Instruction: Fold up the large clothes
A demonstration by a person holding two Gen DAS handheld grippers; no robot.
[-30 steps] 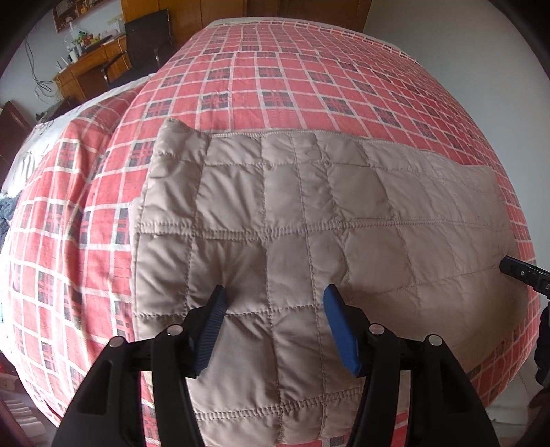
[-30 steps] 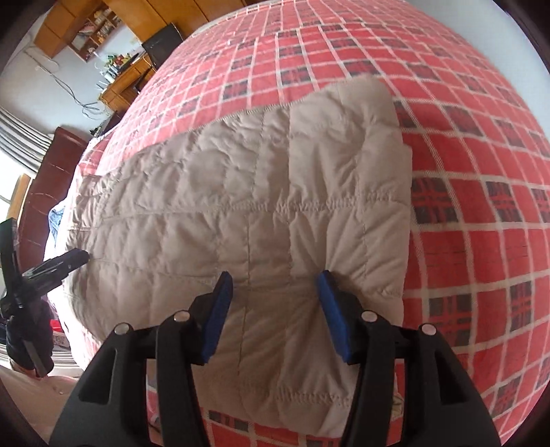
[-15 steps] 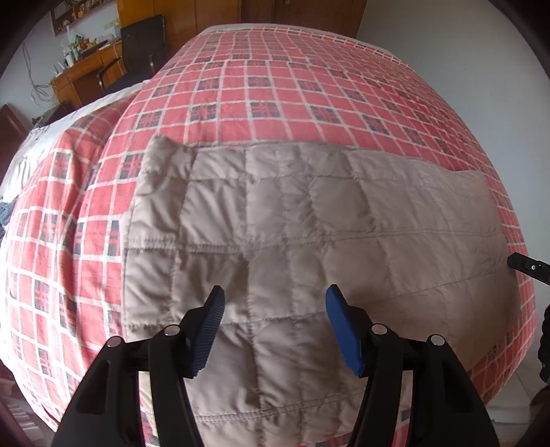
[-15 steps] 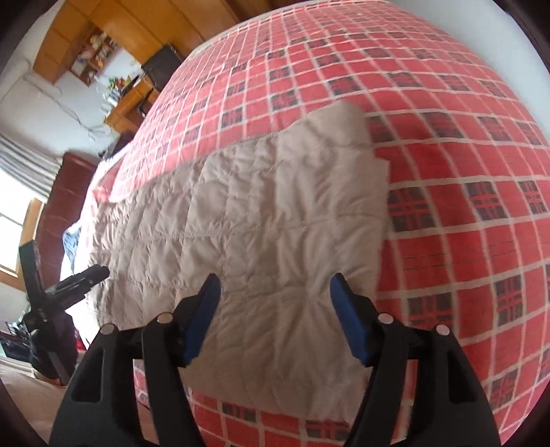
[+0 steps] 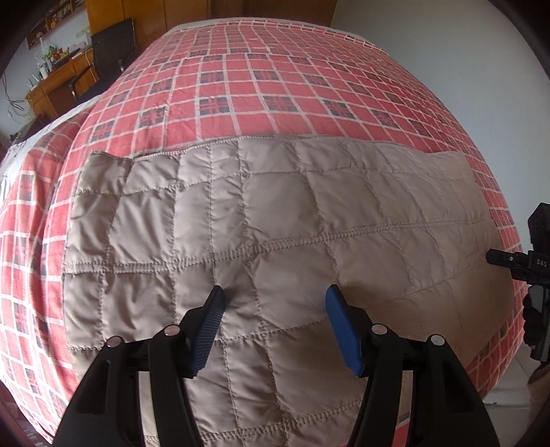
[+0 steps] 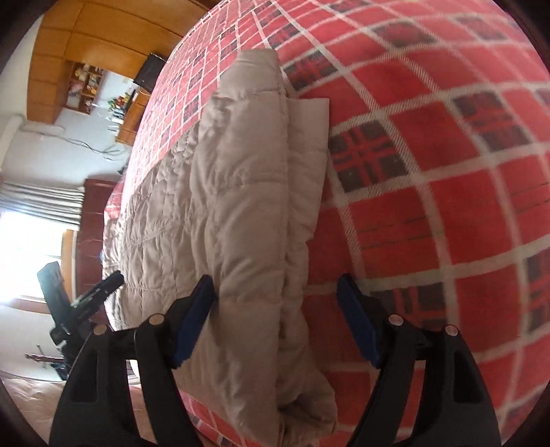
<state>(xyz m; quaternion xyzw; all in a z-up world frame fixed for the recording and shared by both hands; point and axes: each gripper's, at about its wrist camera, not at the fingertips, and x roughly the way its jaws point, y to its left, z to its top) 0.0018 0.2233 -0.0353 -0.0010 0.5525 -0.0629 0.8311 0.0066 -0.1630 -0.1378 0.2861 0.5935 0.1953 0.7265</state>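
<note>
A beige quilted garment point(image 5: 275, 233) lies folded flat across the near part of a red plaid bed point(image 5: 275, 86). My left gripper point(image 5: 273, 306) hovers open just over its near half, blue pads wide apart, holding nothing. In the right wrist view the garment point(image 6: 240, 223) shows edge-on, its stacked layers visible at its right end. My right gripper point(image 6: 275, 309) is open and straddles that end low down: one pad over the cloth, the other over the bedspread point(image 6: 429, 206). The right gripper also shows at the right edge of the left wrist view point(image 5: 515, 261).
Wooden cabinets and a desk with a dark chair point(image 5: 113, 44) stand beyond the bed's far left corner. A white wall point(image 5: 429, 31) runs along the bed's far right. In the right wrist view a bright curtained window point(image 6: 31, 233) and a dark headboard point(image 6: 92, 213) lie to the left.
The right gripper has swung down and around to the garment's right end, now seeing it edge-on and close. The left gripper dipped slightly nearer the cloth. Both stayed open.
</note>
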